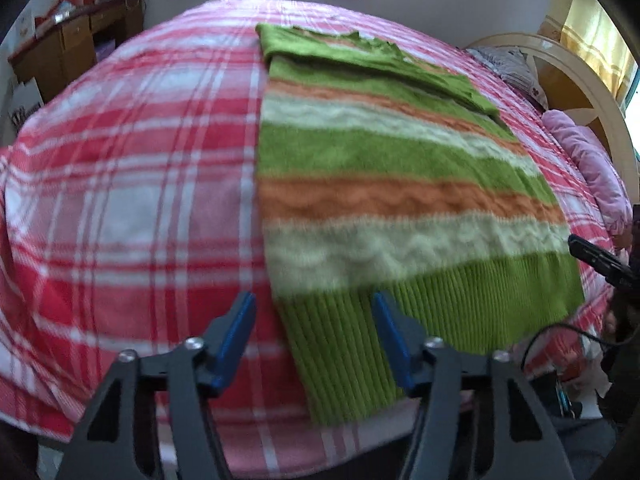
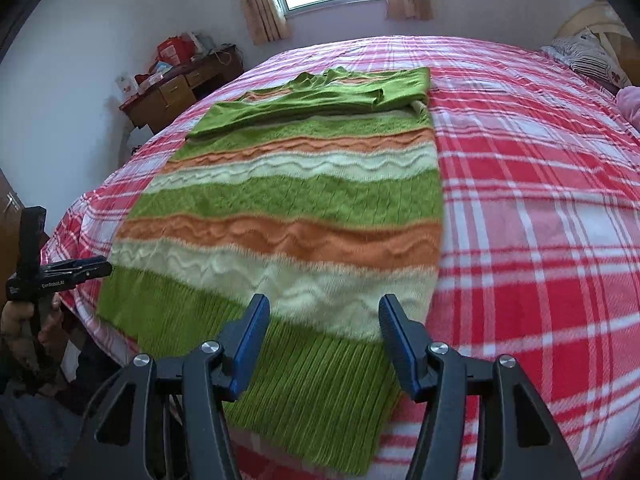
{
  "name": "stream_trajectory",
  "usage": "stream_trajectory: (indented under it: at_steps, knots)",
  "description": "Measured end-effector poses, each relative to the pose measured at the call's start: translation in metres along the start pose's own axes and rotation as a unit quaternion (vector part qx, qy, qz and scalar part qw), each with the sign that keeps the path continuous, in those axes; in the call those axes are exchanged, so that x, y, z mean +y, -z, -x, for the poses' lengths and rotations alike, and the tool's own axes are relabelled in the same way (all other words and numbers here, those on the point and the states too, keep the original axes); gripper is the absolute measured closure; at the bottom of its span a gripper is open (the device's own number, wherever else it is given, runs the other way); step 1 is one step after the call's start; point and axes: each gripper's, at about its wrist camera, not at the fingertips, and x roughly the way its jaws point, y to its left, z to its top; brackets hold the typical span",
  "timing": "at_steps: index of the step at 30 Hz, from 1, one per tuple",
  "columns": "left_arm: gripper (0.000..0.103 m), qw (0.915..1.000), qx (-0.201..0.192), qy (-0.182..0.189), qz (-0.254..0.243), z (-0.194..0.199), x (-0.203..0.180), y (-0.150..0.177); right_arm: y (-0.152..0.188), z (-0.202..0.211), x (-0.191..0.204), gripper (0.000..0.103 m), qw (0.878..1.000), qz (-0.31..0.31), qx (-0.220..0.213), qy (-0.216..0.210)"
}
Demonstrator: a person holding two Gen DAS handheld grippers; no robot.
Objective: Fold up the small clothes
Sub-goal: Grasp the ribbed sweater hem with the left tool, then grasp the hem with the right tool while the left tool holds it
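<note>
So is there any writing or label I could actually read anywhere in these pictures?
"GenRobot.AI", as best I can read it, in small white print on the side of the left tool, seen from the right wrist view.
Red packages on the wooden desk: any print is too small to read.
Sweater and plaid bedspread: no text.

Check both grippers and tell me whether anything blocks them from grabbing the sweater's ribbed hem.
Nothing visible does. The left gripper is open over the hem's left corner, and the right gripper is open over its right corner. Only the sweater itself lies between the fingers, flat on the plaid bedspread.
</note>
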Motion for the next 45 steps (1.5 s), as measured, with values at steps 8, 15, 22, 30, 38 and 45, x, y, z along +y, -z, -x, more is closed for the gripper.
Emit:
stream_trajectory:
  at_steps: [8, 15, 22, 30, 38, 45]
  knots:
    - [0.044, 0.9992, 0.021, 0.02, 0.028, 0.002, -0.001, 0.021, 0.016, 0.009, 0.003, 0.045, 1.0, -0.002, -0.006, 0.003]
    - [0.08, 0.9997, 0.003, -0.023, -0.004, -0.006, -0.014, 0.031, 0.029, 0.019, -0.003, 0.045, 1.0, -0.01, -0.007, 0.007]
    - [0.095, 0.998, -0.049, 0.036, -0.021, 0.032, -0.014, 0.017, 0.037, 0.034, -0.02, 0.045, 0.999, -0.031, -0.016, 0.029]
    - [0.095, 0.996, -0.064, 0.062, -0.003, 0.039, 0.0, 0.012, 0.047, 0.035, -0.023, 0.045, 0.999, -0.034, -0.009, 0.02]
    - [0.095, 0.9942, -0.066, 0.083, 0.018, 0.043, 0.006, 0.011, 0.048, 0.026, -0.018, 0.088, 0.999, -0.034, 0.019, 0.005]
    - [0.095, 0.9895, -0.099, 0.103, 0.02, 0.06, 0.009, 0.003, 0.044, 0.046, -0.033, 0.099, 0.991, -0.085, -0.029, -0.102]
